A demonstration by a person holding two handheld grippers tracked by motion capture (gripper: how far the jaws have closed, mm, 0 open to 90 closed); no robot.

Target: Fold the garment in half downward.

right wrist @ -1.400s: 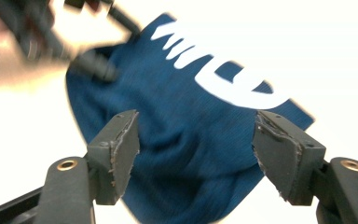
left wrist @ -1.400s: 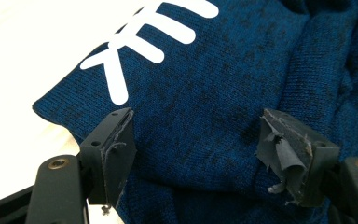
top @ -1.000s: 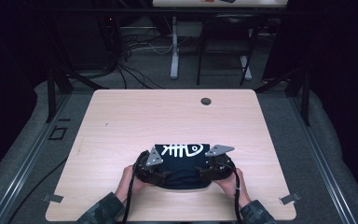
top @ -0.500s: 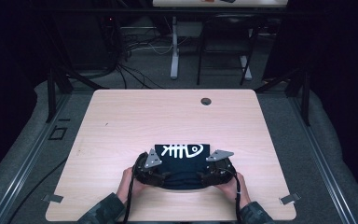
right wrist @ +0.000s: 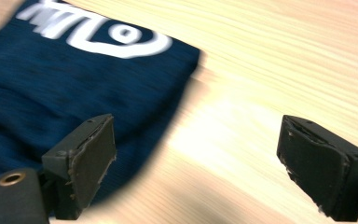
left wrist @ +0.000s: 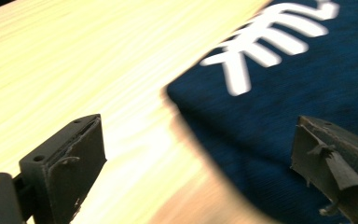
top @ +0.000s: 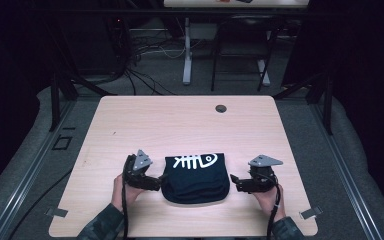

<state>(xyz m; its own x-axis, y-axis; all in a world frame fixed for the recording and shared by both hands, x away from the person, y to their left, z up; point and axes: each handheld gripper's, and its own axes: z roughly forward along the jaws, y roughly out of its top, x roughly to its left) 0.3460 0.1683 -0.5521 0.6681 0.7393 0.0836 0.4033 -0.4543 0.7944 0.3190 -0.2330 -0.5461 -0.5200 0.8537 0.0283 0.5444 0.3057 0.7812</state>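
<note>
**Folded shirt between two released grippers**

As we look down on the wooden table (top: 130, 120), a folded navy fish-skeleton T-shirt (top: 196, 179) lies near its front edge. Our left gripper (top: 152, 183) nearly touches its left edge; our right gripper (top: 236, 181) sits farther off. Both jaws have just been opening, empty.

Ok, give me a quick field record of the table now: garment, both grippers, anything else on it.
garment: folded dark blue shirt with white fish-bone print, lying near the table's front edge
left gripper: open, jaws have just been opening, nothing between them, at the shirt's left edge
right gripper: open, jaws have just been opening, nothing between them, apart from the shirt's right edge
table: light wood
other: round dark grommet near the far edge
</note>
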